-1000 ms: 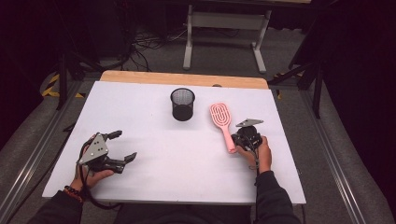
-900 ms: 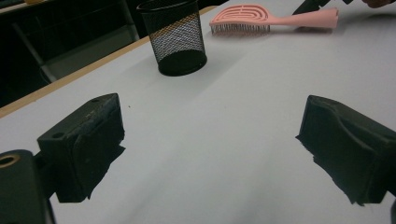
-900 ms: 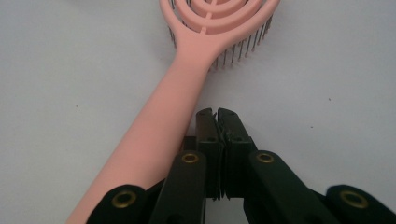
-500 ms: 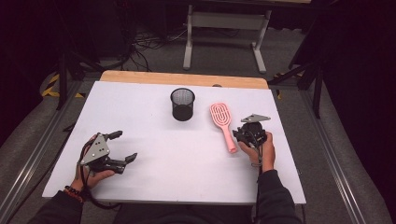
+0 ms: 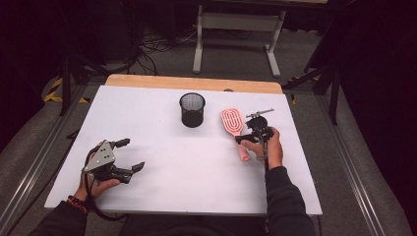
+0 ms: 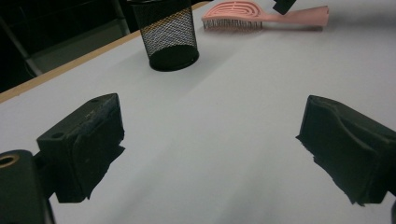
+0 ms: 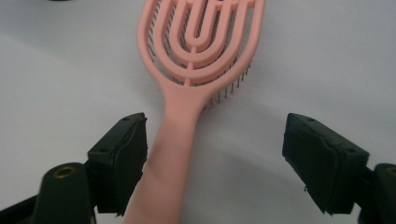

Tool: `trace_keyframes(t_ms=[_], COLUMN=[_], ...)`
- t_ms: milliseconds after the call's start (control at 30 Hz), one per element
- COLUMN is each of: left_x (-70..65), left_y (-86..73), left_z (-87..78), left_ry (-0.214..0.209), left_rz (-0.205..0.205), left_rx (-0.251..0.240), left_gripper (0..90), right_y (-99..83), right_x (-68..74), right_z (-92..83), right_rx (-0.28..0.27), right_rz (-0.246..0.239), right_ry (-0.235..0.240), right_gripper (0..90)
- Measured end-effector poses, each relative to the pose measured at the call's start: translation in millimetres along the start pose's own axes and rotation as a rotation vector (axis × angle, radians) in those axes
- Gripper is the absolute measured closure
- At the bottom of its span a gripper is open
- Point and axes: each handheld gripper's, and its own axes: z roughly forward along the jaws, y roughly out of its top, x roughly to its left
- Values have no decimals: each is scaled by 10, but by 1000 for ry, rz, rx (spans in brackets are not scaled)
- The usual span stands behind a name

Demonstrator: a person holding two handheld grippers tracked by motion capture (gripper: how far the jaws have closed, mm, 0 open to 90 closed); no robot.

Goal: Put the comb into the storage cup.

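Note:
A pink hairbrush lies bristles down on the white table, its handle pointing toward the person. My right gripper hovers over the handle. Its jaws have just been opening and now stand wide in the right gripper view. The handle runs between them close against the left pad, and the right pad is well clear of it. A black mesh cup stands upright left of the brush. My left gripper rests open near the table's front left, with bare table between its jaws.
A wooden strip borders the table's far edge, with a metal stand and cables on the floor beyond. In the left gripper view the cup and brush lie far ahead.
The right gripper's jaws have spread apart from around the brush handle, and that hand has lifted slightly and shifted toward the far side. The brush, the cup and the left gripper stay put.

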Motion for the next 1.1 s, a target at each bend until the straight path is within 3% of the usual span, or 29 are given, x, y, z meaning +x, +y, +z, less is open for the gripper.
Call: trace_keyframes(t_ms=[167,333,433,567,633,700,800,867,1100], left_x=[-1,-14,-13,-20,-21,-27,-39,-42,-39], left_y=[3,5,4,4,4,2,2,4,-1], left_z=[2,-2,-3,8,14,20,27,29,33], left_ry=[-11,-17,-17,-14,-17,-18,-20,-20,-14], left_rz=[4,7,7,11,13,11,12,20,11], left_rx=[1,0,0,6,10,9,13,15,15], left_gripper=[73,73,73,72,72,72,71,71,72], right_y=[181,258,271,259,254,249,222,200,105], right_x=[57,57,61,46,54,58,84,89,65], right_z=[123,240,279,347,345,322,304,296,271], right_rx=[106,171,175,200,192,174,164,150,79], right_rz=[-10,7,4,5,-5,-6,-33,-47,-31], right_ry=[-13,-11,-33,9,-4,11,9,15,29], right_gripper=[179,158,162,327,399,542,651,674,692])
